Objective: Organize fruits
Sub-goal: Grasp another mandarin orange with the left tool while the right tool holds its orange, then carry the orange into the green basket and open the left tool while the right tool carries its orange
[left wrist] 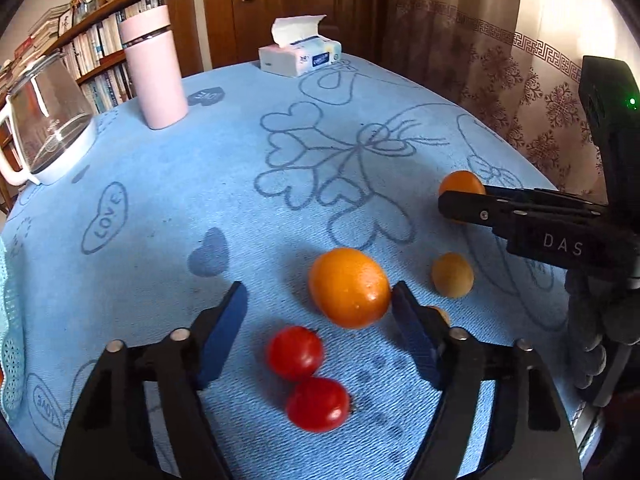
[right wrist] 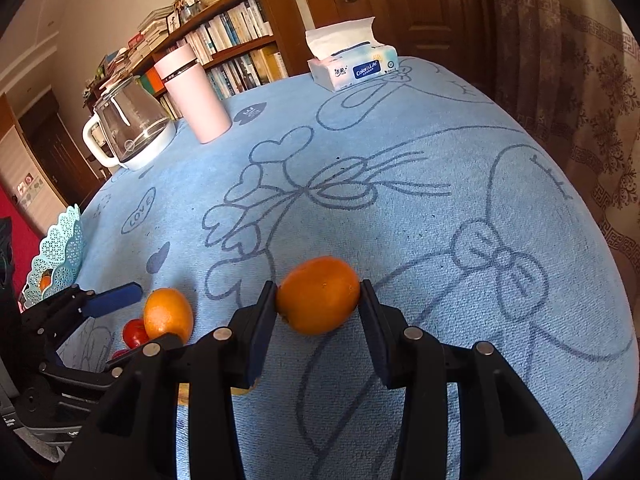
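Observation:
An orange (left wrist: 349, 287) lies on the blue tablecloth (left wrist: 200, 152), just beyond the tips of my left gripper (left wrist: 320, 286), which is open and holds nothing. Two red tomatoes (left wrist: 295, 352) (left wrist: 318, 404) sit touching each other between its blue fingers (left wrist: 224, 332). A small yellow-orange fruit (left wrist: 452, 275) rests to the right, with another partly hidden behind the right finger. My right gripper (right wrist: 318, 286) is shut on a second orange (right wrist: 318, 296), both pads against it. The right wrist view also shows the loose orange (right wrist: 168, 314), a tomato (right wrist: 134, 332) and the left gripper's blue finger (right wrist: 114, 298).
A turquoise lattice basket (right wrist: 60, 252) stands at the table's left edge with something orange inside. At the back are a glass kettle (left wrist: 48, 120), a pink tumbler (left wrist: 154, 72) and a tissue box (left wrist: 300, 56). A bookshelf, a door and a curtain lie beyond.

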Action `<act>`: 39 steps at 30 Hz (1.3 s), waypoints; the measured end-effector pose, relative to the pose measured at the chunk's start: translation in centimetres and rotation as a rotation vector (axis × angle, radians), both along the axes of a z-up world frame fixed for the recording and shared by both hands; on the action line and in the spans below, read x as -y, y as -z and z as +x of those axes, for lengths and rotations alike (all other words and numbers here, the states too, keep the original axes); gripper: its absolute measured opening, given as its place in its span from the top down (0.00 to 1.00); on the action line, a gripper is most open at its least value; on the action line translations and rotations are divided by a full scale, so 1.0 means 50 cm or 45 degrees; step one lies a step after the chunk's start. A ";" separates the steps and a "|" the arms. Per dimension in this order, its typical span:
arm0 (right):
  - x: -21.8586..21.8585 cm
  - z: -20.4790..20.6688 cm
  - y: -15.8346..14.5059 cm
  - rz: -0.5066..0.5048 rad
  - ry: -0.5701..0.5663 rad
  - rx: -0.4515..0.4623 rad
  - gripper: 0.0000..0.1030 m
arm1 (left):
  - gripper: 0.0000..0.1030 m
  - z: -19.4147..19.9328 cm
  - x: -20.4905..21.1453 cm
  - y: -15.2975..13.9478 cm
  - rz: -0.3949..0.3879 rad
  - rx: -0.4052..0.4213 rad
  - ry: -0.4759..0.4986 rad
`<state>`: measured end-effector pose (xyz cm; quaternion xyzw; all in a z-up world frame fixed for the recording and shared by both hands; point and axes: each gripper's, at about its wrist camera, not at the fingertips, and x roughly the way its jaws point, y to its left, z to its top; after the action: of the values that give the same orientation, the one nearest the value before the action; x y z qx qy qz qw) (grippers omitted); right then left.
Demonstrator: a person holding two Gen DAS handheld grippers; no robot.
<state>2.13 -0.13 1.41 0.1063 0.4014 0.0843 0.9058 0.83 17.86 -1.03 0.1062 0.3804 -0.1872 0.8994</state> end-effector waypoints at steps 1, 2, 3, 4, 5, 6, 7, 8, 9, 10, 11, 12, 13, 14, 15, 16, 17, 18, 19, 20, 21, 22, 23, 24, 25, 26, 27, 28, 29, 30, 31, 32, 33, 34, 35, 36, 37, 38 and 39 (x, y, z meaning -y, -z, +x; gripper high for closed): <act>0.000 0.000 0.001 -0.002 -0.001 0.000 0.59 | 0.36 0.002 0.005 0.004 0.007 -0.008 0.004; -0.001 0.000 0.001 -0.004 -0.002 -0.001 0.59 | 0.38 0.005 0.008 0.008 0.009 -0.016 0.008; -0.002 0.000 0.001 -0.007 -0.004 -0.002 0.59 | 0.42 0.010 0.010 0.014 0.008 -0.033 0.007; -0.003 0.000 0.002 -0.009 -0.005 -0.001 0.59 | 0.42 0.013 0.011 0.017 -0.003 -0.044 0.007; -0.004 -0.001 0.001 -0.011 -0.006 0.001 0.59 | 0.43 0.015 0.011 0.018 -0.013 -0.046 0.005; -0.004 -0.001 0.001 -0.012 -0.006 0.003 0.59 | 0.47 0.014 0.011 0.017 -0.018 -0.043 0.008; -0.004 -0.001 0.001 -0.011 -0.006 0.003 0.59 | 0.53 0.014 0.011 0.014 -0.025 -0.041 0.014; -0.005 -0.001 0.001 -0.011 -0.005 0.004 0.59 | 0.56 0.012 0.011 0.011 -0.035 -0.039 0.023; -0.004 -0.001 0.000 -0.009 -0.004 0.004 0.59 | 0.57 0.010 0.011 0.008 -0.041 -0.037 0.026; -0.004 -0.001 0.000 -0.007 -0.002 0.005 0.59 | 0.57 0.011 0.011 0.006 -0.043 -0.038 0.024; -0.003 -0.002 0.000 -0.005 -0.001 0.007 0.59 | 0.57 0.010 0.010 0.005 -0.046 -0.037 0.020; -0.003 -0.002 0.000 -0.003 0.000 0.008 0.59 | 0.57 0.009 0.008 0.004 -0.049 -0.037 0.017; -0.003 -0.002 0.000 -0.002 0.001 0.009 0.59 | 0.57 0.008 0.006 0.003 -0.052 -0.037 0.014; -0.002 -0.002 -0.001 -0.002 0.002 0.010 0.59 | 0.57 0.007 0.004 0.001 -0.055 -0.035 0.009; -0.002 -0.003 0.000 -0.002 0.002 0.011 0.59 | 0.57 0.006 0.001 -0.002 -0.057 -0.029 0.002; -0.002 -0.002 0.000 -0.001 0.003 0.011 0.59 | 0.57 0.005 -0.001 -0.005 -0.058 -0.022 -0.004; -0.001 -0.003 0.000 0.001 0.004 0.012 0.59 | 0.57 0.004 -0.004 -0.009 -0.058 -0.013 -0.012; -0.001 -0.003 -0.001 0.002 0.005 0.012 0.59 | 0.57 0.003 -0.008 -0.013 -0.059 -0.004 -0.020; 0.000 -0.003 -0.001 0.004 0.007 0.013 0.59 | 0.57 0.002 -0.012 -0.018 -0.062 0.005 -0.030; 0.002 -0.004 -0.001 0.005 0.009 0.014 0.59 | 0.57 0.001 -0.018 -0.024 -0.066 0.015 -0.045; 0.003 -0.004 -0.001 0.008 0.011 0.014 0.59 | 0.57 0.000 -0.022 -0.028 -0.069 0.022 -0.054; 0.003 -0.005 -0.002 0.009 0.012 0.015 0.59 | 0.57 -0.001 -0.030 -0.033 -0.074 0.033 -0.073; 0.004 -0.005 -0.002 0.010 0.015 0.016 0.59 | 0.57 -0.002 -0.038 -0.039 -0.082 0.043 -0.091; 0.004 -0.005 -0.002 0.010 0.015 0.017 0.59 | 0.57 -0.003 -0.045 -0.043 -0.088 0.049 -0.106; 0.004 -0.005 -0.003 0.010 0.016 0.017 0.59 | 0.57 -0.003 -0.051 -0.046 -0.091 0.055 -0.119; 0.004 -0.006 -0.004 0.010 0.018 0.019 0.59 | 0.57 -0.004 -0.058 -0.051 -0.095 0.063 -0.133; 0.003 -0.007 -0.005 0.014 0.018 0.021 0.59 | 0.57 -0.005 -0.067 -0.057 -0.097 0.077 -0.152; 0.003 -0.007 -0.007 0.019 0.017 0.023 0.59 | 0.57 -0.006 -0.072 -0.062 -0.099 0.087 -0.164; 0.003 -0.008 -0.008 0.028 0.015 0.024 0.59 | 0.57 -0.008 -0.081 -0.070 -0.101 0.102 -0.181; 0.003 -0.009 -0.010 0.040 0.011 0.025 0.59 | 0.57 -0.009 -0.087 -0.075 -0.103 0.114 -0.193; 0.002 -0.010 -0.012 0.048 0.007 0.026 0.59 | 0.57 -0.011 -0.096 -0.084 -0.104 0.133 -0.214; 0.000 -0.012 -0.014 0.053 0.003 0.028 0.59 | 0.57 -0.013 -0.103 -0.090 -0.104 0.147 -0.229; -0.003 -0.013 -0.016 0.054 -0.002 0.033 0.59 | 0.57 -0.014 -0.109 -0.094 -0.104 0.157 -0.241; -0.004 -0.015 -0.019 0.053 -0.004 0.036 0.59 | 0.57 -0.016 -0.116 -0.099 -0.104 0.171 -0.256; -0.007 -0.017 -0.022 0.055 -0.007 0.041 0.59 | 0.57 -0.019 -0.122 -0.102 -0.105 0.179 -0.268; -0.008 -0.018 -0.025 0.058 -0.009 0.045 0.59 | 0.57 -0.022 -0.130 -0.104 -0.110 0.186 -0.283; -0.010 -0.021 -0.028 0.060 -0.011 0.051 0.59 | 0.57 -0.024 -0.136 -0.105 -0.115 0.189 -0.295; -0.011 -0.022 -0.031 0.060 -0.012 0.056 0.59 | 0.57 -0.026 -0.142 -0.106 -0.118 0.191 -0.307; -0.013 -0.026 -0.037 0.064 -0.014 0.065 0.59 | 0.57 -0.027 -0.149 -0.107 -0.121 0.194 -0.320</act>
<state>0.82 0.51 3.23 0.1246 0.3765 0.1021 0.9123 -0.53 25.29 4.31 0.0291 0.3120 -0.0825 0.9460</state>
